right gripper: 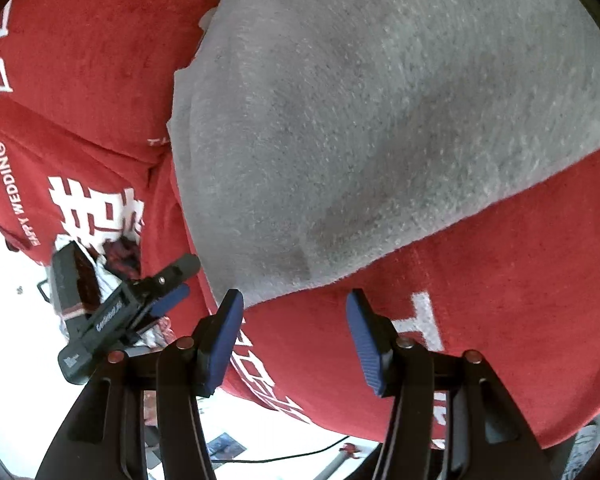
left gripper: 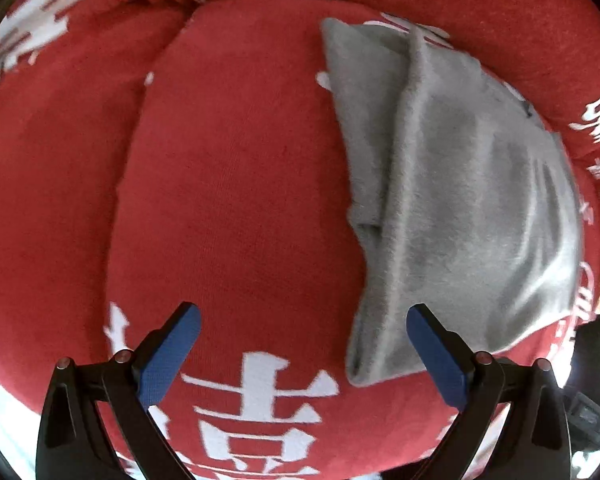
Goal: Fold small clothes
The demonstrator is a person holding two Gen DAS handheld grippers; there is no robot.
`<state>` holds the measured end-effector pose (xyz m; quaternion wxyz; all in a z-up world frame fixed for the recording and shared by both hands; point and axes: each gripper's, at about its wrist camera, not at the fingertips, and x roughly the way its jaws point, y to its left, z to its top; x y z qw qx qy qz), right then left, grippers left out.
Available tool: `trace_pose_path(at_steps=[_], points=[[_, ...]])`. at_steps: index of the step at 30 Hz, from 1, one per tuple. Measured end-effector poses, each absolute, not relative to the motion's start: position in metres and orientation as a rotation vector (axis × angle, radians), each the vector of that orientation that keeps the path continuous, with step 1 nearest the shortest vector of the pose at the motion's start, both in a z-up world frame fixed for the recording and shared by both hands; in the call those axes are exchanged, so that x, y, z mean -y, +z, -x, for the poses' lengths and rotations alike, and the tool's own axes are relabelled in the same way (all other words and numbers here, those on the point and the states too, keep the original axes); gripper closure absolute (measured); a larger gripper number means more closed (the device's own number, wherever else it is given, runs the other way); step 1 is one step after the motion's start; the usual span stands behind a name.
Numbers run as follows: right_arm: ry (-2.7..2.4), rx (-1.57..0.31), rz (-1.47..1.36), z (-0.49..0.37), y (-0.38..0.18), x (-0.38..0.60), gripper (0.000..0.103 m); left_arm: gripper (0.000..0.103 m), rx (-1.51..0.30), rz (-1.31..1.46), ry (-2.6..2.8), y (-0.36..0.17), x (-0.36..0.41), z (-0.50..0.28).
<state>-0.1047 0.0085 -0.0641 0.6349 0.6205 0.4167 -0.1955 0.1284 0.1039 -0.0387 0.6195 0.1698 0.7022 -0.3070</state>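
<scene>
Hovering with both tongs released, left gripper (left gripper: 303,322) and right gripper (right gripper: 295,310) just off the grey garment (left gripper: 452,184) — red blanket (left gripper: 228,168) could get pinched too.

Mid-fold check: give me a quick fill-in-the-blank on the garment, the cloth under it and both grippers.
1. The folded garment is ____ in colour.
2. It lies on a ____ cloth with white lettering.
3. The right gripper has ____ held between its blue pads.
4. The left gripper has its jaws ____.

Missing words: grey; red; nothing; open
</scene>
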Motion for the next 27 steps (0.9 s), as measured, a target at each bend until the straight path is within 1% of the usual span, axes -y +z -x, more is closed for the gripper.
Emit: trace_pose_path(at_steps=[7, 12, 15, 16, 18, 19, 27], points=[[-0.428, -0.837, -1.510, 0.096, -0.075, -0.008, 0.045, 0.000, -1.661, -0.192, -0.811, -0.036, -0.104, -0.147], [-0.441, -0.795, -1.497, 0.078, -0.076, -0.002, 0.045, 0.000, -1.684, -0.139, -0.835, -0.037, -0.101, -0.159], [-0.434, -0.777, -1.506, 0.067, -0.076, 0.002, 0.044, 0.000, -1.708, -0.081, -0.860, -0.039, -0.102, -0.166], [-0.439, -0.777, -1.516, 0.066, -0.077, 0.003, 0.046, 0.000, -1.722, -0.046, -0.874, -0.039, -0.102, -0.169], [-0.459, -0.786, -1.541, 0.063, -0.078, 0.005, 0.083, 0.000, -1.757, 0.030, -0.905, -0.041, -0.099, -0.170], [-0.468, -0.796, -1.543, 0.064, -0.077, 0.007, 0.095, 0.000, -1.773, 0.056, -0.919, -0.042, -0.096, -0.171], [-0.332, -0.672, -1.527, 0.062, -0.036, 0.024, 0.095, 0.000, -1.857, 0.172, -1.035, -0.052, -0.055, -0.173]])
